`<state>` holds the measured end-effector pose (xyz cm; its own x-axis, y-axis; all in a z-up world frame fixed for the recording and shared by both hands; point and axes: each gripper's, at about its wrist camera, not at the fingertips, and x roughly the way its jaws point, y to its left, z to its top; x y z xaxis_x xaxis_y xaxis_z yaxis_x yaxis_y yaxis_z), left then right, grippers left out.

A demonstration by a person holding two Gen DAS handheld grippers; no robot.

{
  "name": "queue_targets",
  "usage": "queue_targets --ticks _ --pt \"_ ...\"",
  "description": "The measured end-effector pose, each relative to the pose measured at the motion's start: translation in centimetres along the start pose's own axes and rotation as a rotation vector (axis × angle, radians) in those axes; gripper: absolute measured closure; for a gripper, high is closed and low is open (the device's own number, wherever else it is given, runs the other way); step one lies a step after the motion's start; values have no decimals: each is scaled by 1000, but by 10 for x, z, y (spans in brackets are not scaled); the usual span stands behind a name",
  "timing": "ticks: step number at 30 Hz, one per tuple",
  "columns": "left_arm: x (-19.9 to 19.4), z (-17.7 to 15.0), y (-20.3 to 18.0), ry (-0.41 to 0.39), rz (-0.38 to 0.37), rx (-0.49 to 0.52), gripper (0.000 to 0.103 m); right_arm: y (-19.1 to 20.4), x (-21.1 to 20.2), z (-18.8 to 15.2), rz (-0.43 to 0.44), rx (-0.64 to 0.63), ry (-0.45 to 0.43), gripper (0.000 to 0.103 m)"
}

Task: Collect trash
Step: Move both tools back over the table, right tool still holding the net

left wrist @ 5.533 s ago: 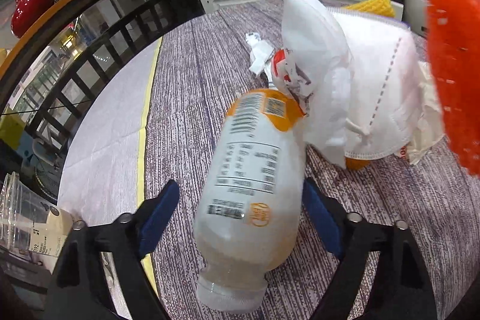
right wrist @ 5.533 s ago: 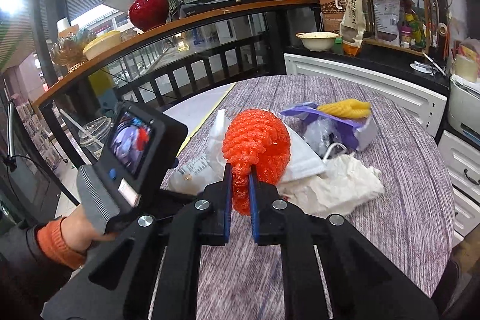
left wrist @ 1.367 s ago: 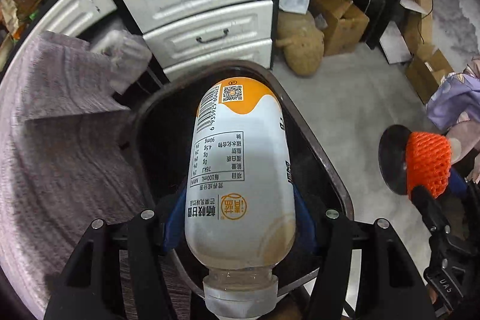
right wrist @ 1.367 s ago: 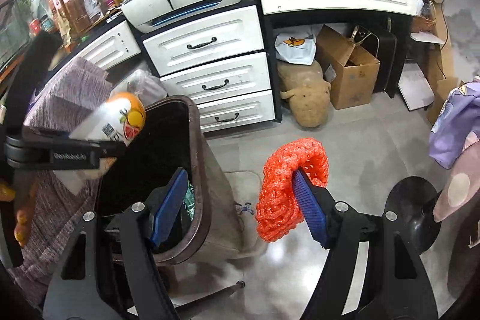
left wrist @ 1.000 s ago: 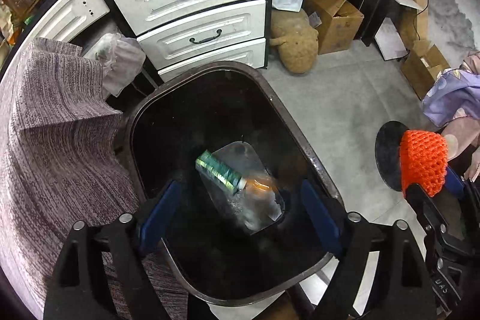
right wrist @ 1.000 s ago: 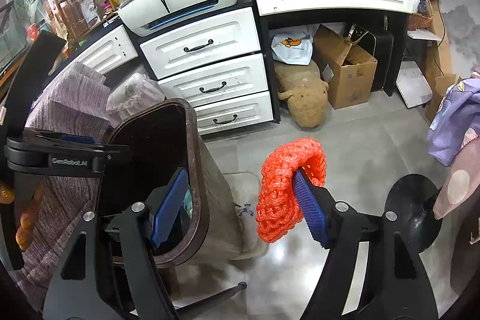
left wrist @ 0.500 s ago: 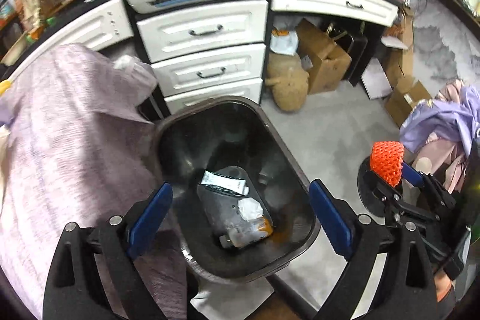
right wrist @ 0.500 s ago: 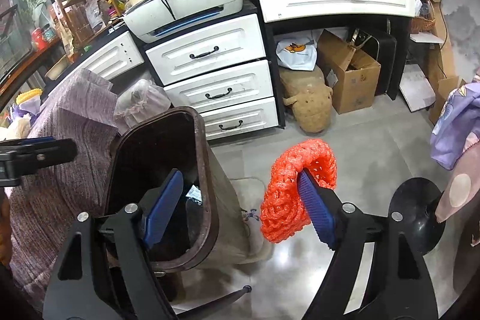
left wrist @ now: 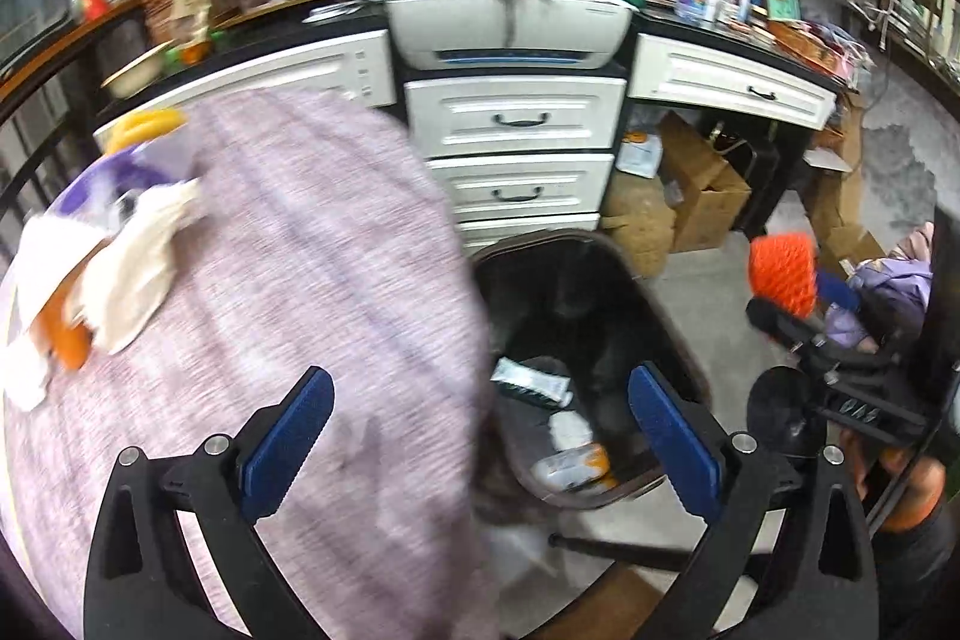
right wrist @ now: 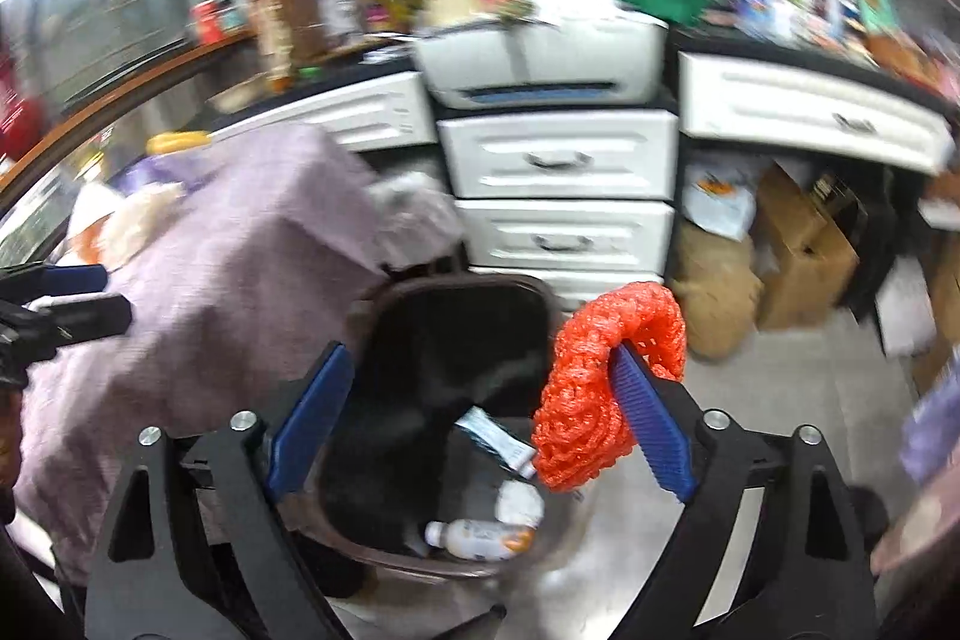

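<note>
Jaws, left: I see my left gripper (left wrist: 480,436) opening wide with nothing between the blue pads; through the gap, at lower centre of the left view, lie the table edge and the bin.
Jaws, right: my right gripper (right wrist: 480,424) is opening too, but the orange foam net (right wrist: 606,388) hangs draped over the right-hand pad, hooked on it, not pinched between the two.
Table: the round table under a mauve cloth (left wrist: 288,292) fills the left half of the left view; more litter waits at its far left edge, a white wrapper pile (left wrist: 120,268) with purple and orange bits, blurred.
Bin: the dark trash bin (right wrist: 384,304) stands just beside the table, lower centre in the right view, in front of the white drawers (right wrist: 564,196).
Bin contents: a pale bottle with an orange end (right wrist: 480,538) lies on the bin floor, beside a white crumpled scrap and a flat green-and-white packet.
Net, look: bright orange, soft open mesh, curled into a loop, light and clingy; I judge it snags on the pad's ribs.
Net, place: right of centre in the right view, over the bin's right rim, partly outside it.
Step in hand: I judge this is the drop of the net.
Next move: shift the right gripper left, over the mouth, and shake or tilt so the net slips off.
Risk: it may cling or fall outside.
</note>
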<state>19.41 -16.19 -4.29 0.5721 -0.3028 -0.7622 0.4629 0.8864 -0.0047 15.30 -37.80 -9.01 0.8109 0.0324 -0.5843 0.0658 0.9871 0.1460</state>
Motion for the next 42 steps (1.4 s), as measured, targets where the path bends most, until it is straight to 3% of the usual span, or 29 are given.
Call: queue_targets --ticks 8,15,20,29,37,38,41,42 --pt "-33 -39 88 -25 34 -174 6 89 13 38 217 -148 48 15" --pt "-56 -70 152 7 203 -228 6 174 17 53 344 -281 73 15" --pt "-73 -81 204 18 270 -311 6 229 27 72 469 -283 120 15" --pt "-79 -75 304 11 363 -494 6 311 70 102 529 -276 177 15" --pt "-59 -52 331 0 394 -451 8 345 82 116 552 -341 135 15" --pt "-57 -51 334 -1 391 -455 9 345 81 117 552 -348 127 18" --pt "-51 -50 340 7 357 -485 22 346 80 120 519 -377 117 50" --pt "-51 -50 339 3 344 -488 23 346 81 122 503 -386 121 73"
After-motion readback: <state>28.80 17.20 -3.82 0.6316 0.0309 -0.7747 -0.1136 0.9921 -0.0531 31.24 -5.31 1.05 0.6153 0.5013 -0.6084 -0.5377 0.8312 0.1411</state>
